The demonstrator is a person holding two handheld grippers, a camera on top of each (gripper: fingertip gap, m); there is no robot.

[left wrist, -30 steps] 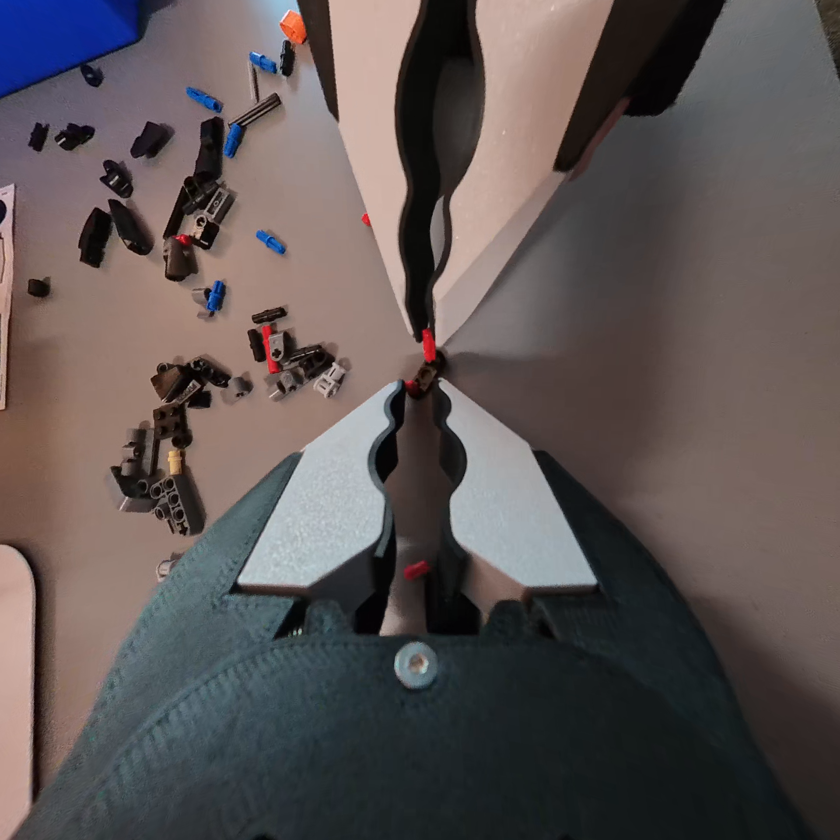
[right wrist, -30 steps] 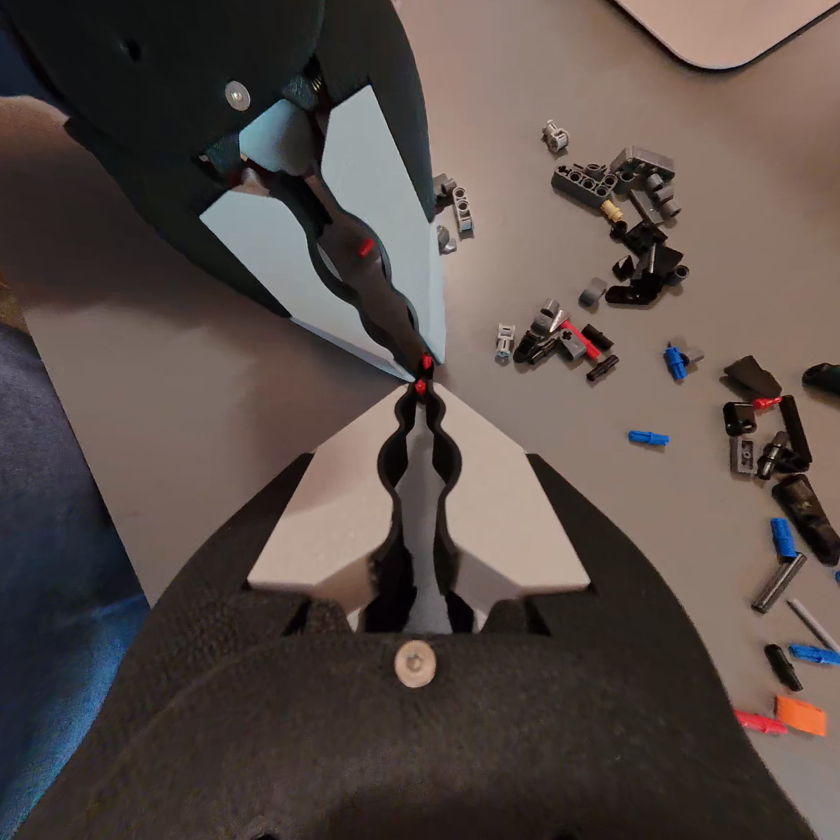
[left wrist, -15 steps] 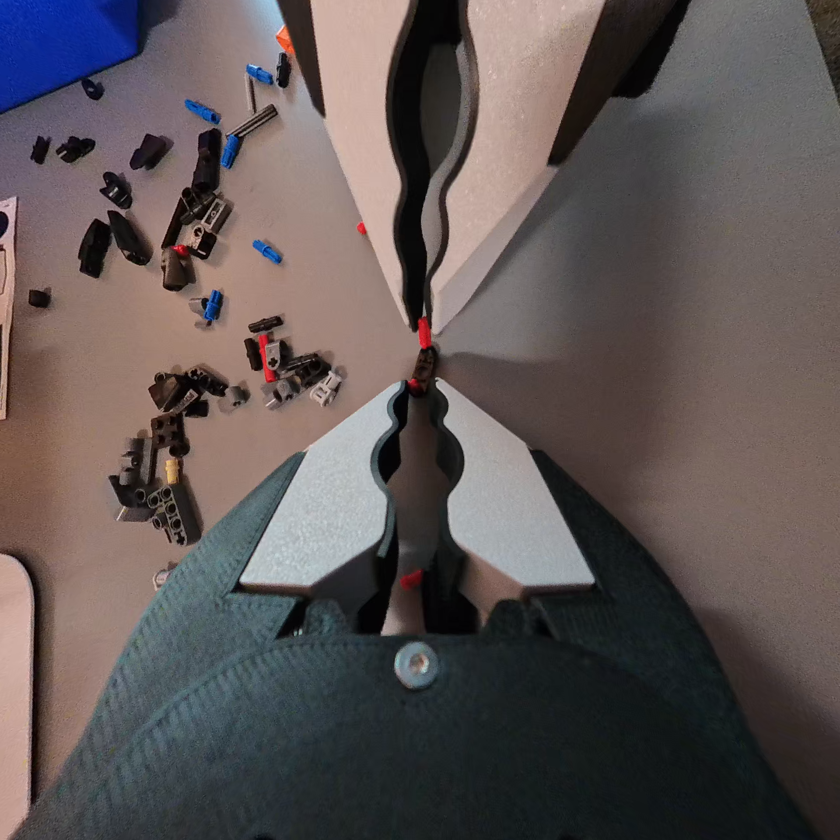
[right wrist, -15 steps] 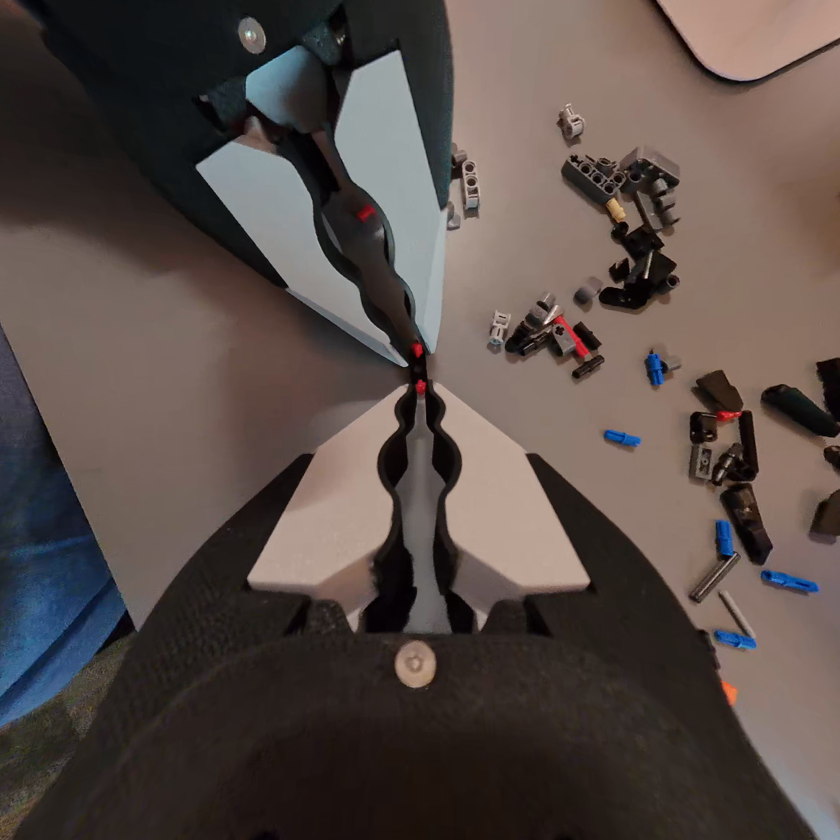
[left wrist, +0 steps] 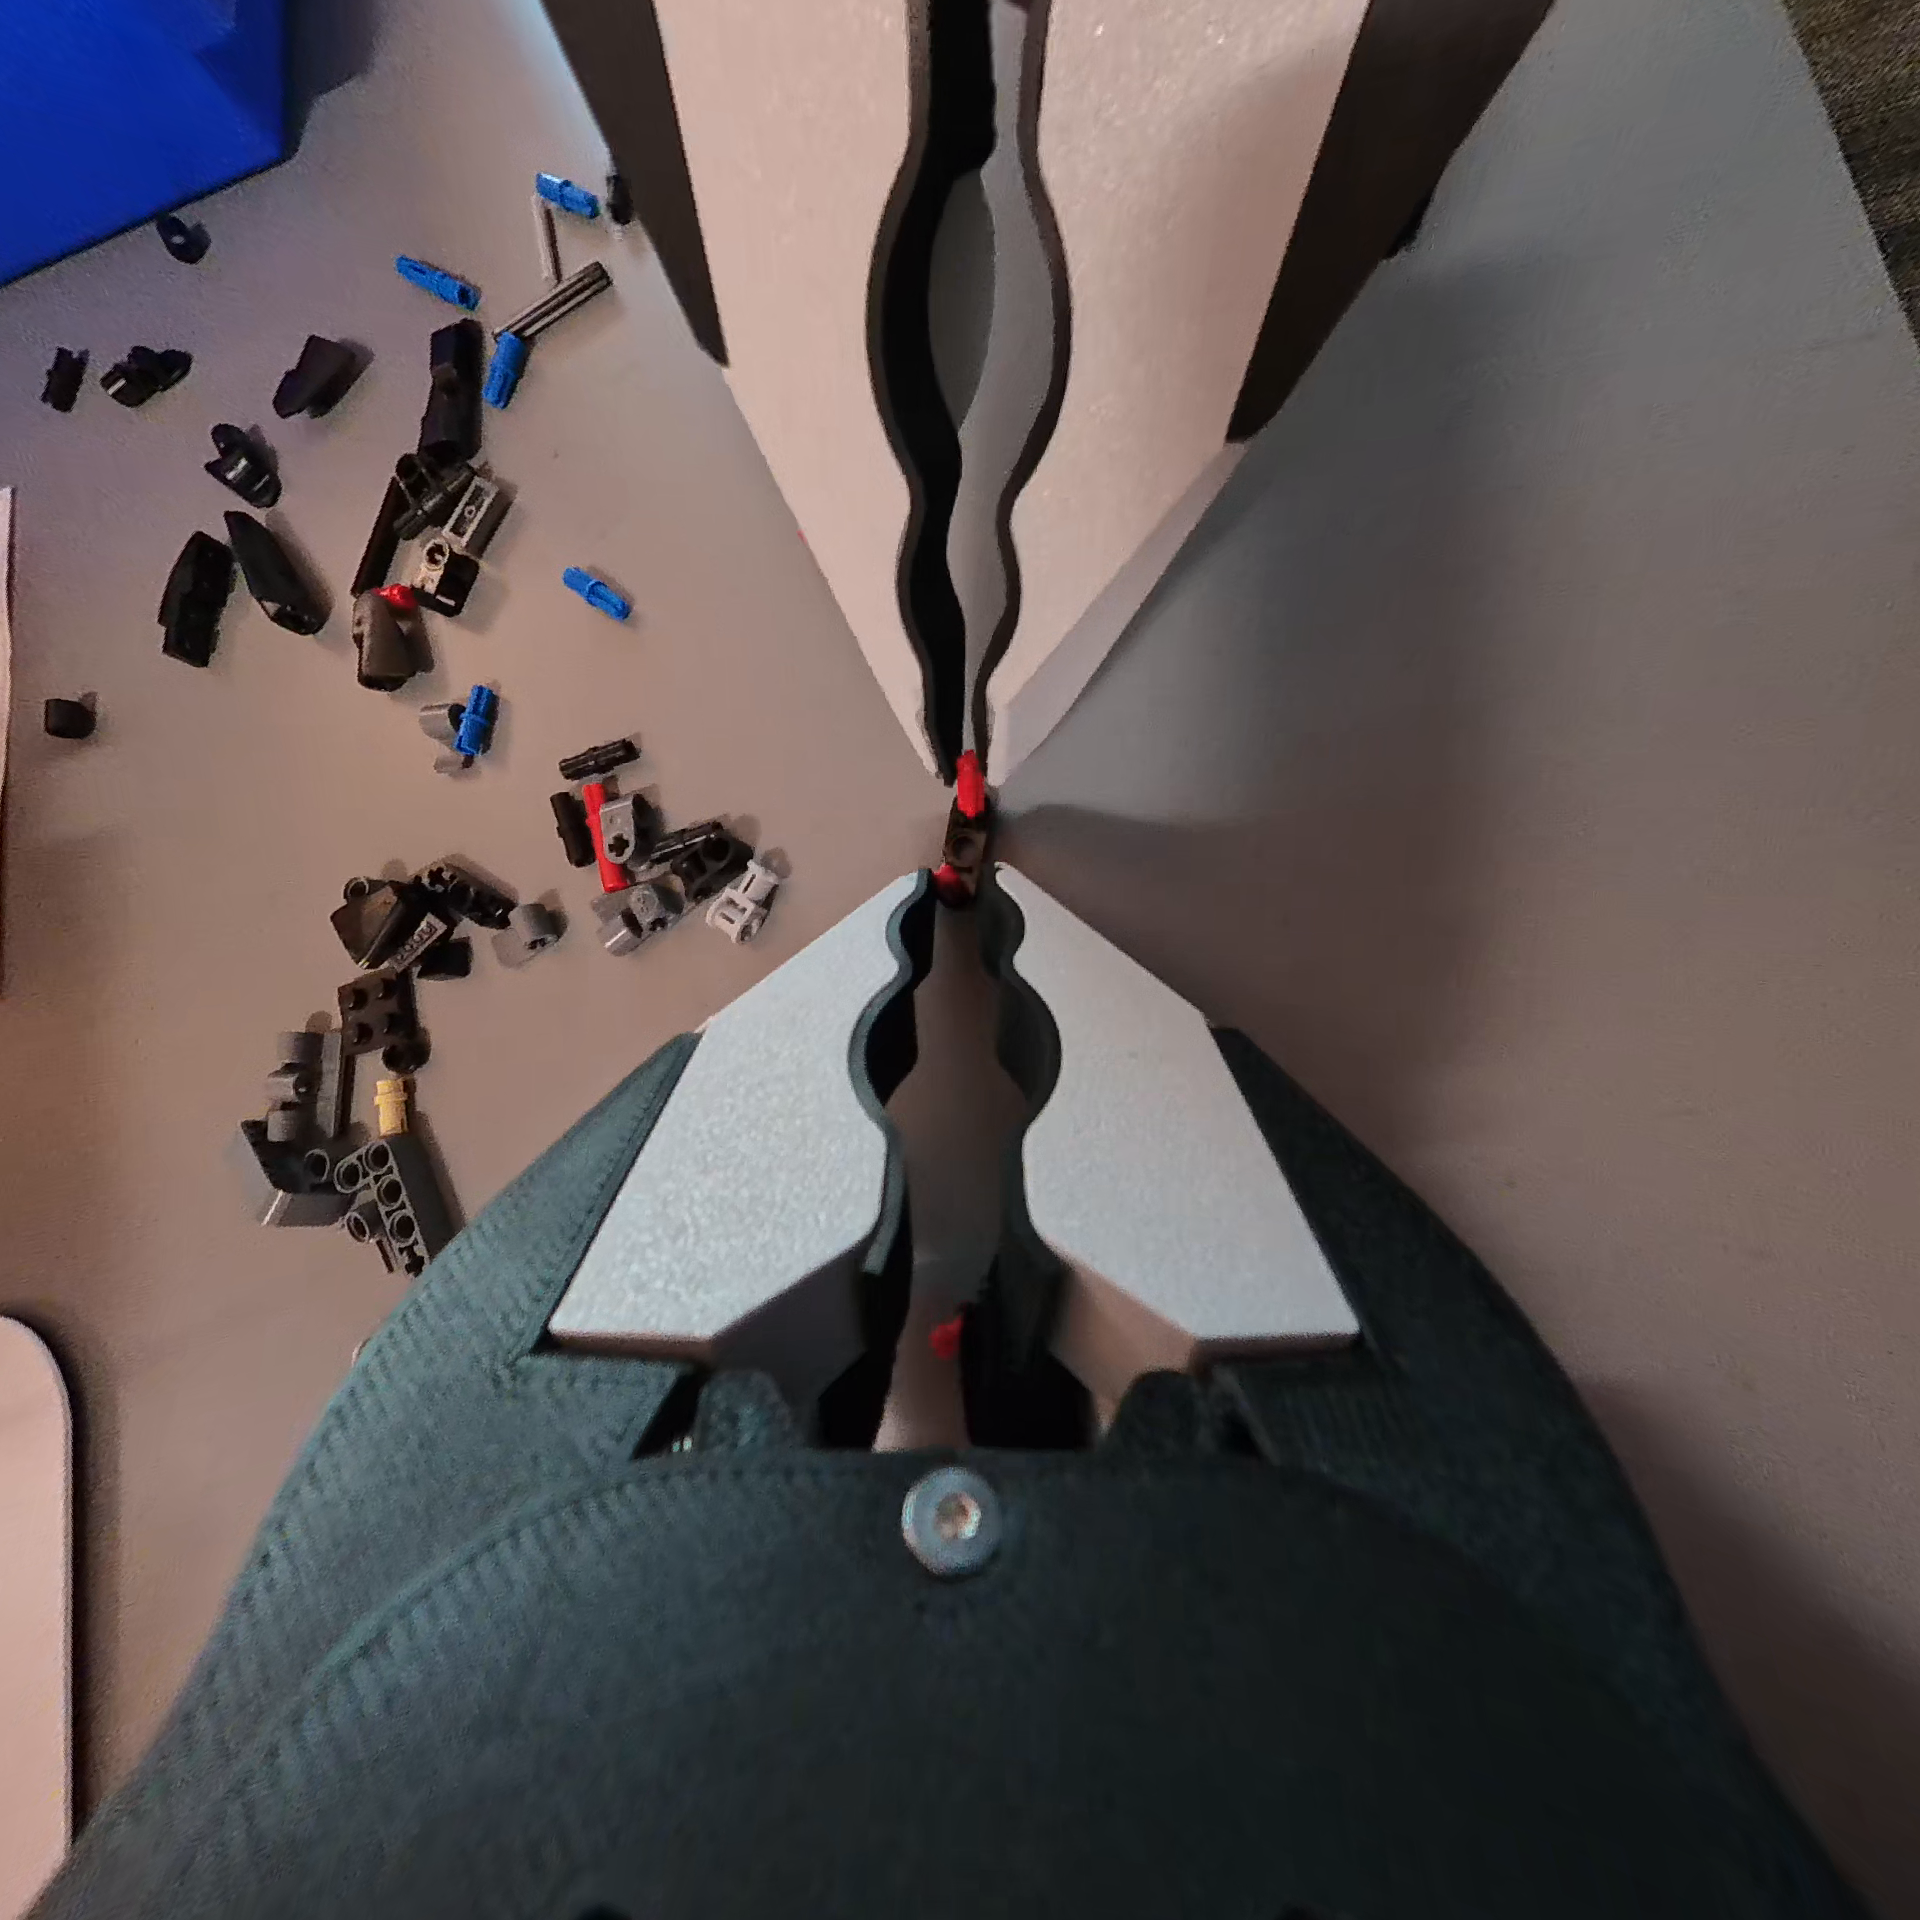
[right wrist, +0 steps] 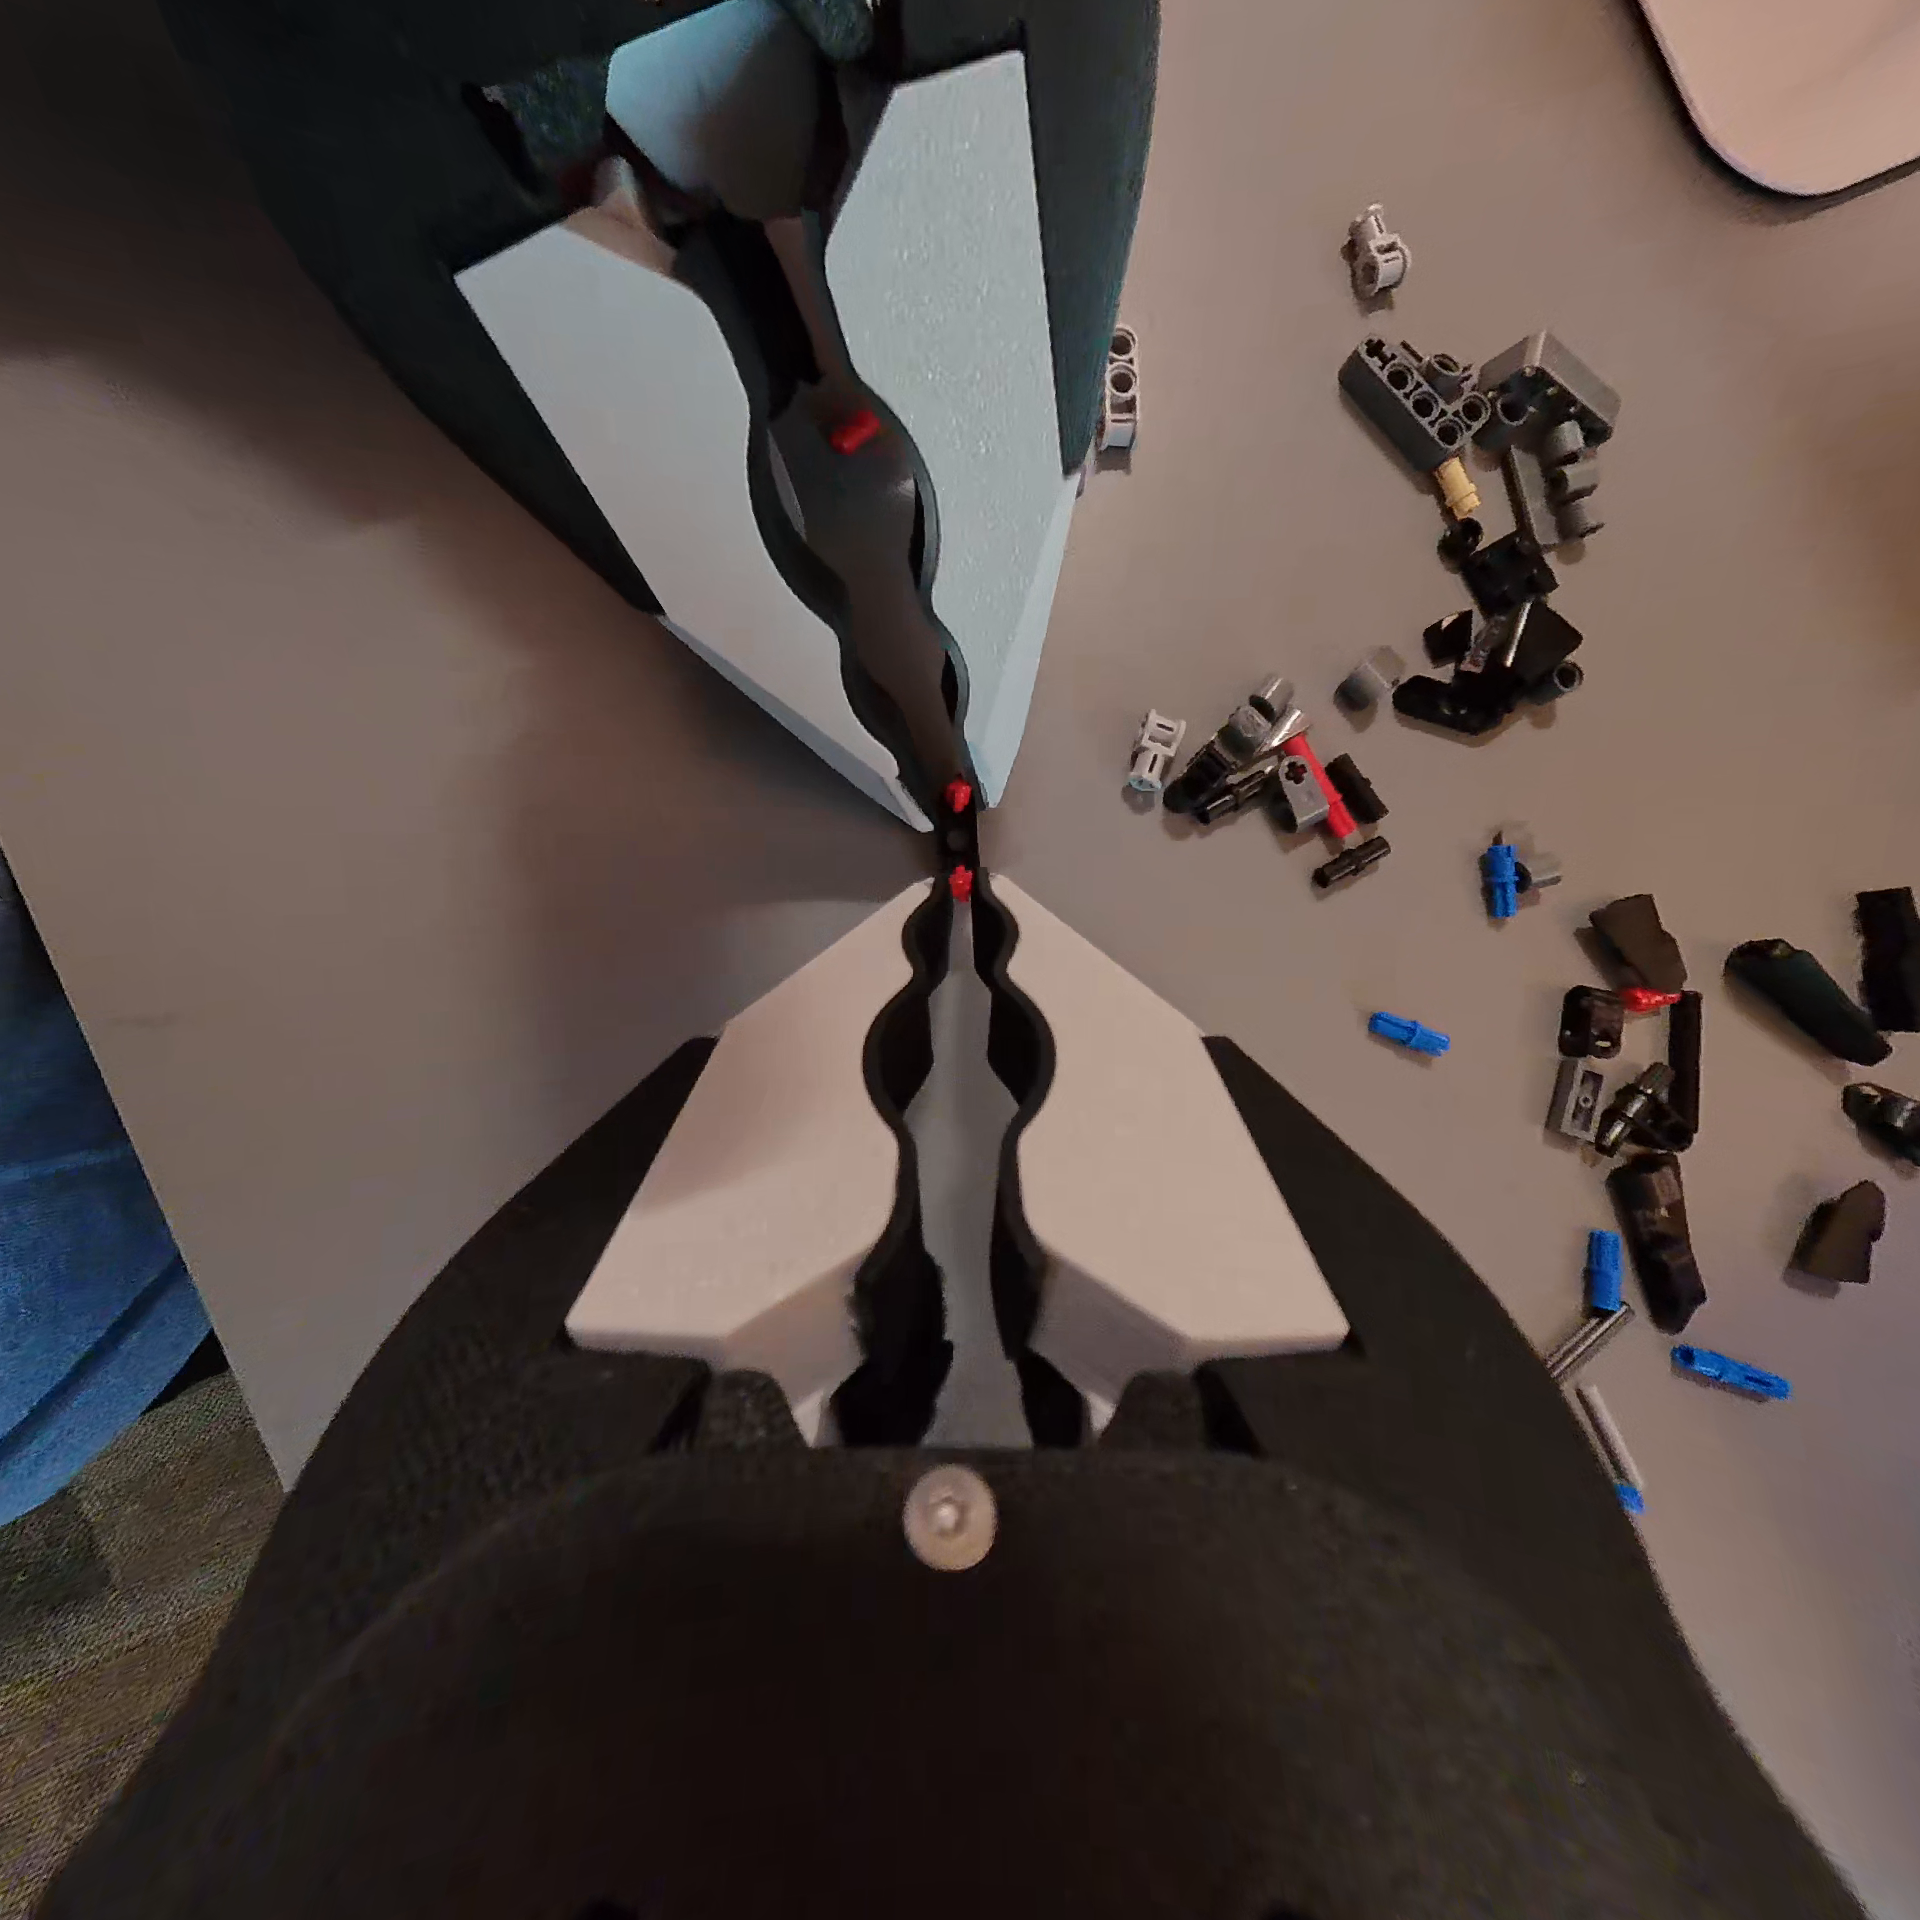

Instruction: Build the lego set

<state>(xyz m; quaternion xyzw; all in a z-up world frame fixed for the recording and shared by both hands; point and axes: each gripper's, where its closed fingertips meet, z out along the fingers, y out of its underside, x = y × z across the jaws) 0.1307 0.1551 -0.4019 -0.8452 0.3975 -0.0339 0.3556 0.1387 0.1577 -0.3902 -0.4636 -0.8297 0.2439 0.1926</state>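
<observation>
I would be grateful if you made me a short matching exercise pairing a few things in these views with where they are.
Things:
1. red pin
2. small black piece
3. blue box
4. tan pin

Places:
A. far left corner in the left wrist view
B. in the loose pile, beside a dark grey beam
C. at the tips of the right gripper
D. at the tips of the left gripper

Pairs: 1-C, 2-D, 3-A, 4-B

Loose pieces point(left wrist: 436, 748) lie left of grippers' meeting tips.
</observation>
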